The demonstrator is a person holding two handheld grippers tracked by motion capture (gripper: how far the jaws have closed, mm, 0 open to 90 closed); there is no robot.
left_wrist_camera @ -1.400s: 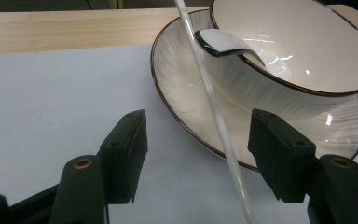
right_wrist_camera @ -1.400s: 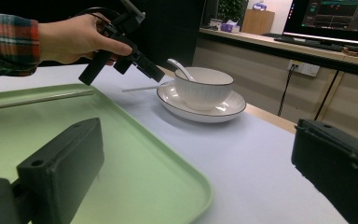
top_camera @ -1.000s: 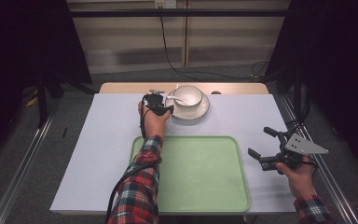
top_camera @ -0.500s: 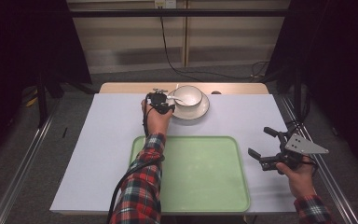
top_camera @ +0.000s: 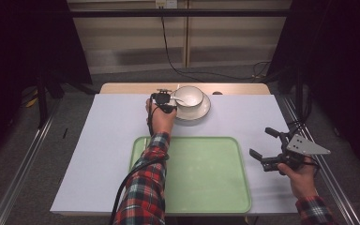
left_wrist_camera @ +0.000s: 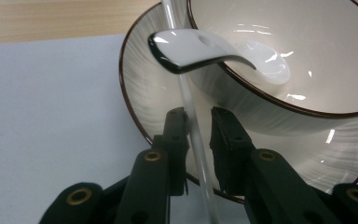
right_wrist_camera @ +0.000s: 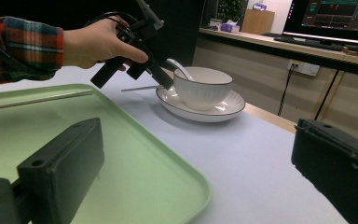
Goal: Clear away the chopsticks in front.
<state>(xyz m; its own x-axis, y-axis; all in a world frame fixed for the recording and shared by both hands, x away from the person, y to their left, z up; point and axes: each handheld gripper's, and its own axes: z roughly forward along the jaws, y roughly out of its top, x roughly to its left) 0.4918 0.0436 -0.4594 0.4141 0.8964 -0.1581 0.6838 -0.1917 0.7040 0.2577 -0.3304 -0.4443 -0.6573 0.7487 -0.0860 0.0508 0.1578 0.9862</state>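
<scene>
A white bowl (top_camera: 189,96) with a dark rim sits on a matching saucer (top_camera: 203,111) at the table's far edge. A white spoon (left_wrist_camera: 191,49) rests in the bowl, its handle over the rim. A thin pale chopstick (left_wrist_camera: 193,126) lies across the saucer's left edge. My left gripper (top_camera: 168,104) reaches down at that edge. Its jaws stand narrowly open on either side of the chopstick (right_wrist_camera: 140,87), with a small gap on one side. My right gripper (top_camera: 261,142) hovers wide open right of the green tray (top_camera: 225,187), holding nothing.
A second chopstick (right_wrist_camera: 37,99) lies on the tray by its left rim. A white mat (top_camera: 103,140) covers the table, with a strip of bare wood (top_camera: 122,88) behind it. Metal rails run along both sides of the table.
My left gripper has edged slightly right toward the saucer. The right gripper has stayed where it was.
</scene>
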